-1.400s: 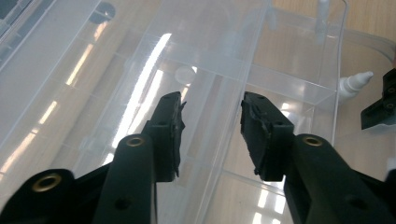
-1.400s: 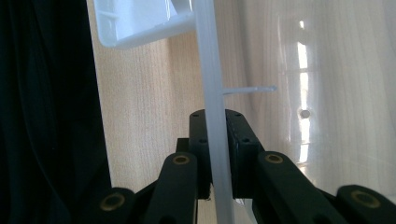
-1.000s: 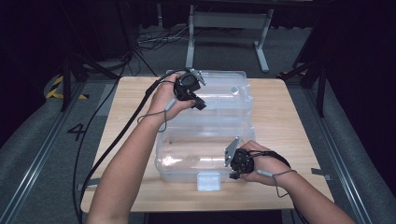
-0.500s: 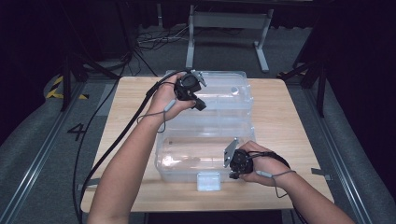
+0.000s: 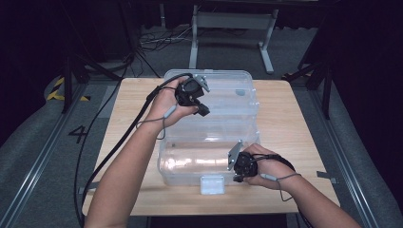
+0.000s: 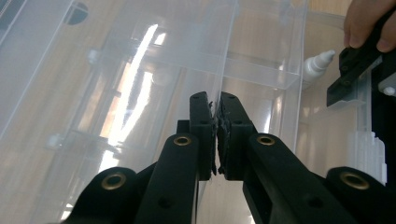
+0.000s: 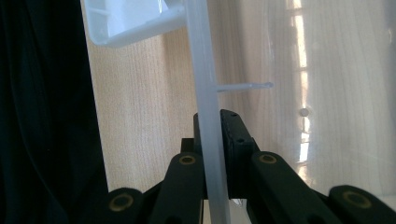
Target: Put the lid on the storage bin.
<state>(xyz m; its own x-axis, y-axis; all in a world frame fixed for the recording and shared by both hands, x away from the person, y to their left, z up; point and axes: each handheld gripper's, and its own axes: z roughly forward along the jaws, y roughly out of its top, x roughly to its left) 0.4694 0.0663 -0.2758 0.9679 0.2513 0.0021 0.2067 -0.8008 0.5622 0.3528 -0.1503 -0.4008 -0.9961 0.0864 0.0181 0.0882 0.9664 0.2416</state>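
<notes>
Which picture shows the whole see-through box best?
The high view: the clear plastic box lies whole on the table, held by the left gripper and right gripper. The left gripper view shows its inner walls; the right gripper view shows its pinched rim.

Can't see left gripper (image 5: 196, 97) jaw tips from high view: my hand (image 5: 164, 102) and gripper body cover them. Right gripper (image 5: 243, 166) jaws likewise hidden behind grey plate and clear box wall (image 5: 209, 142). Left gripper view: box rim (image 6: 224, 70) runs off top edge; small white bottle (image 6: 317, 65) partly behind divider, label unreadable. Right gripper view: box wall edge (image 7: 205, 93) cut by top and bottom edges, near jaw half hidden behind it.
</notes>
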